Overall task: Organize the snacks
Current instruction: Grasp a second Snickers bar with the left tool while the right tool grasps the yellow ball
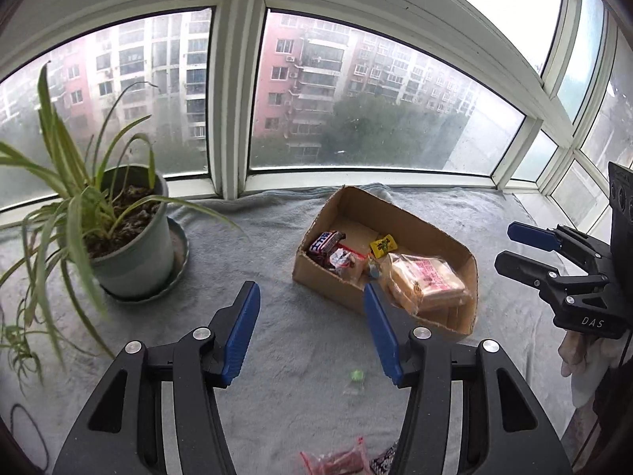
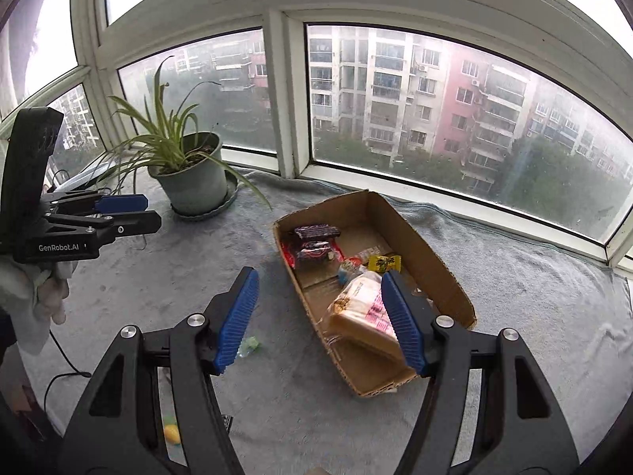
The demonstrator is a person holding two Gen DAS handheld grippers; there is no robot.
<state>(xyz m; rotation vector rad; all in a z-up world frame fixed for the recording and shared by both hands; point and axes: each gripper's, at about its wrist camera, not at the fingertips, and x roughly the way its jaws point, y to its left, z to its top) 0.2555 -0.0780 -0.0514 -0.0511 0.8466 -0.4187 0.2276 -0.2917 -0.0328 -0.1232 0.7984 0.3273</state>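
The cardboard box [image 1: 431, 233] is plain brown. In it lie a yellow packet [image 1: 383, 246] with dark print, a dark wrapper [image 1: 325, 242] with white and red lettering, and a clear bread bag [image 1: 429, 282] printed pink. The blanket [image 1: 277, 316] is grey-blue. The plant pot [image 1: 138, 265] is pale grey-green, with striped green leaves. Both grippers are black with blue ribbed pads [image 1: 241, 332].

In the left wrist view the cardboard box [image 1: 399, 233] sits right of centre on the blanket [image 1: 257, 245], with a bread packet [image 1: 425, 283] and small snacks [image 1: 328, 243] inside. The potted plant [image 1: 130, 237] stands at left, the window [image 1: 356, 107] behind both. A red packet [image 1: 336, 461] lies at the bottom edge.
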